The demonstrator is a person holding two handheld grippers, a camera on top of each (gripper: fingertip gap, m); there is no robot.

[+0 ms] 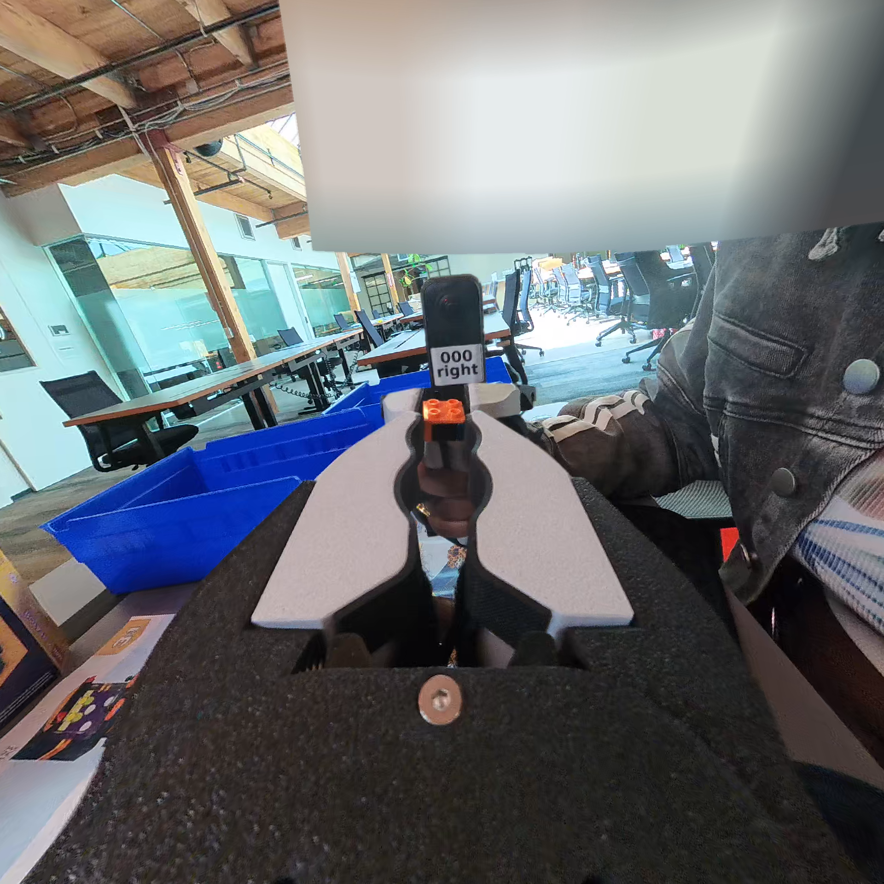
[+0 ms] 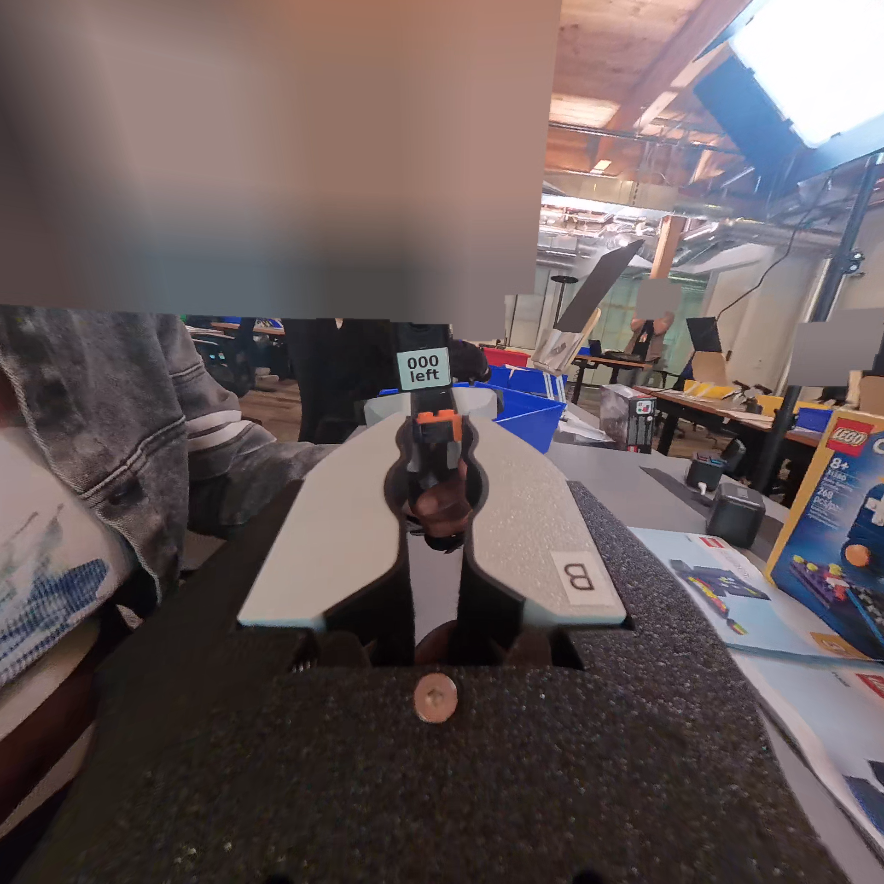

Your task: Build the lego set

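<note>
The small orange studded plastic brick seated on a black one (image 1: 444, 415) hangs in mid-air between my two tools, which meet nose to nose. My left gripper (image 1: 444, 423) looks clamped across the stack, and my right gripper (image 2: 437, 428) looks clamped on it from the far side. Blue plastic bins (image 1: 191, 516) stand behind, and a grey denim jacket (image 1: 789, 382) is beside them.

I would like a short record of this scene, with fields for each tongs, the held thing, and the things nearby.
left tongs: closed on an orange and black brick piece
right tongs: closed on the same brick piece, facing the left tongs
position: held up in the air, tips meeting
nearby: blue bins; toy box; instruction sheet
</note>
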